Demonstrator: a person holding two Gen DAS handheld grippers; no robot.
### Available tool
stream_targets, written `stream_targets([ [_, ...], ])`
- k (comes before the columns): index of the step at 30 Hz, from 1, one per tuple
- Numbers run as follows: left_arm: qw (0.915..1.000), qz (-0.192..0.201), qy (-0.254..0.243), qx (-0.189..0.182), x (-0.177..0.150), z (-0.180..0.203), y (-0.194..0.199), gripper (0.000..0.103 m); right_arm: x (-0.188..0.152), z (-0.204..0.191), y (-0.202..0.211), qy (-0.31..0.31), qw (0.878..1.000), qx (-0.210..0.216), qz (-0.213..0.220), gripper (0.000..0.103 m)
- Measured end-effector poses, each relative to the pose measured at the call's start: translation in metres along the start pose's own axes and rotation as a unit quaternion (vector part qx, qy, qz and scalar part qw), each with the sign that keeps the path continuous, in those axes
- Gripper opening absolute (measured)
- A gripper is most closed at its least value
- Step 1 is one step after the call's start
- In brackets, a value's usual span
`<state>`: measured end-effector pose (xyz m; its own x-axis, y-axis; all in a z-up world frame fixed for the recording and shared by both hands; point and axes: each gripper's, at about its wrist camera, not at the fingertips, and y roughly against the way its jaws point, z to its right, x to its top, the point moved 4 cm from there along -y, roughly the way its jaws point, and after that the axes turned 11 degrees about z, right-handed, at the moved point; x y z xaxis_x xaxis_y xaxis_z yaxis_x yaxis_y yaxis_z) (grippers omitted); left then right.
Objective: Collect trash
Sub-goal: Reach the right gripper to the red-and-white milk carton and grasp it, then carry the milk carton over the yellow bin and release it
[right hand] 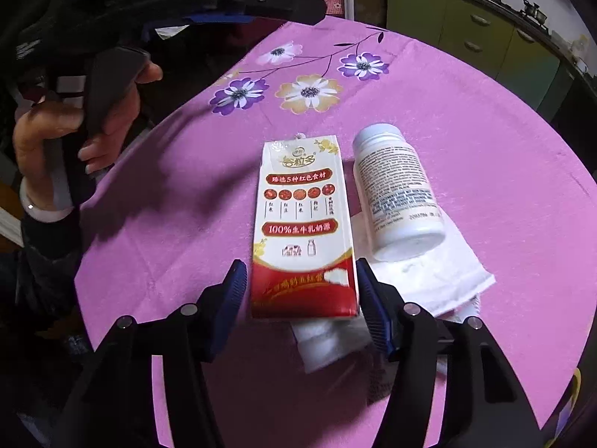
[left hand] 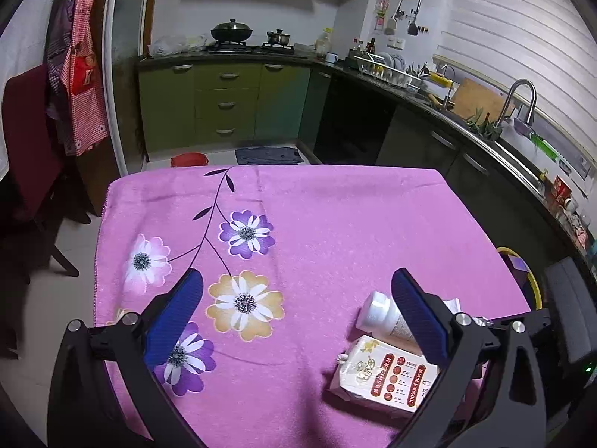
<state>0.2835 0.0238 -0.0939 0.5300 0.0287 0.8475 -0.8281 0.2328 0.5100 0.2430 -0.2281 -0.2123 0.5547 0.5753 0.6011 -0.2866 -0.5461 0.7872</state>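
A white and red milk carton lies flat on the pink flowered tablecloth. My right gripper straddles its near end; the blue pads stand close on both sides, with a thin gap on the left, so it is open. To the carton's right, a white pill bottle lies on a crumpled white tissue. In the left wrist view, my left gripper hangs wide open over the cloth with nothing between its fingers. The carton and the bottle lie by its right finger.
A person's hand grips the left gripper's handle at the table's left. A yellow-rimmed bin stands beyond the table's right edge. Kitchen cabinets and a sink counter lie beyond. A dark red chair stands at the left.
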Motion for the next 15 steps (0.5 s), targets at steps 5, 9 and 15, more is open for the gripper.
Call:
stream_targets([
  [5,1.0000,0.000,-0.002,0.002,-0.001,0.001,0.000,0.096,0.008,0.001,-0.011,-0.006,1.000,-0.002,0.002,0.059],
  [9,1.0000,0.001,-0.004,0.005,-0.001,-0.001,-0.001,0.096,0.010,0.003,-0.015,-0.016,1.000,-0.008,0.012,0.052],
  [15,1.0000,0.004,-0.001,0.001,-0.001,-0.002,0.001,0.096,0.008,-0.007,0.005,-0.025,0.999,0.009,0.033,0.052],
])
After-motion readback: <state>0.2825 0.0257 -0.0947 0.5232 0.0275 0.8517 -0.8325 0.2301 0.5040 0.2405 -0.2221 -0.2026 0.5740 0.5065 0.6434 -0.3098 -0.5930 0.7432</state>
